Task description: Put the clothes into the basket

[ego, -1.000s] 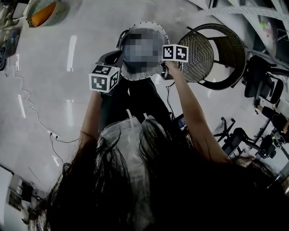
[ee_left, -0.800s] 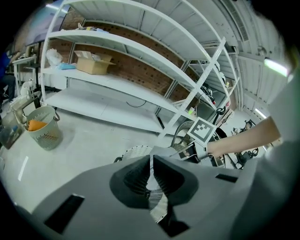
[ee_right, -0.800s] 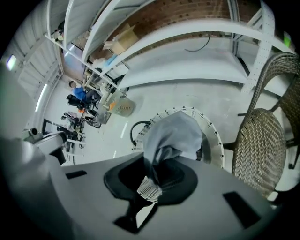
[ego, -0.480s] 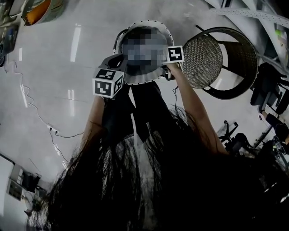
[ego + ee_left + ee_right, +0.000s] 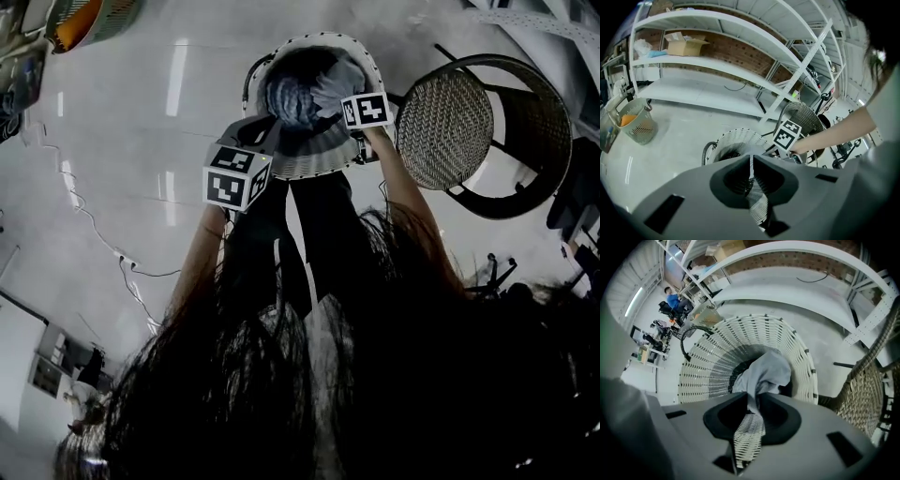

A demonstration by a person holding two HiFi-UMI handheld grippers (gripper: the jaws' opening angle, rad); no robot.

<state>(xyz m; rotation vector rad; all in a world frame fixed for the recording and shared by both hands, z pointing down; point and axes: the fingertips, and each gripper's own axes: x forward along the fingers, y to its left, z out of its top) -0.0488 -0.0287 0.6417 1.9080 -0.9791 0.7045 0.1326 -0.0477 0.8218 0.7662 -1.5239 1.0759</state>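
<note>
Both hands have dropped to the basket. The right gripper and left gripper are each clamped shut on the grey garment, which hangs inside the rim. An uneven release could drape it over the edge.

Looks steeply down from the head, past hair. Peers close along own jaws from both gripper views, slanting down. Shares white basket throughout.
</note>
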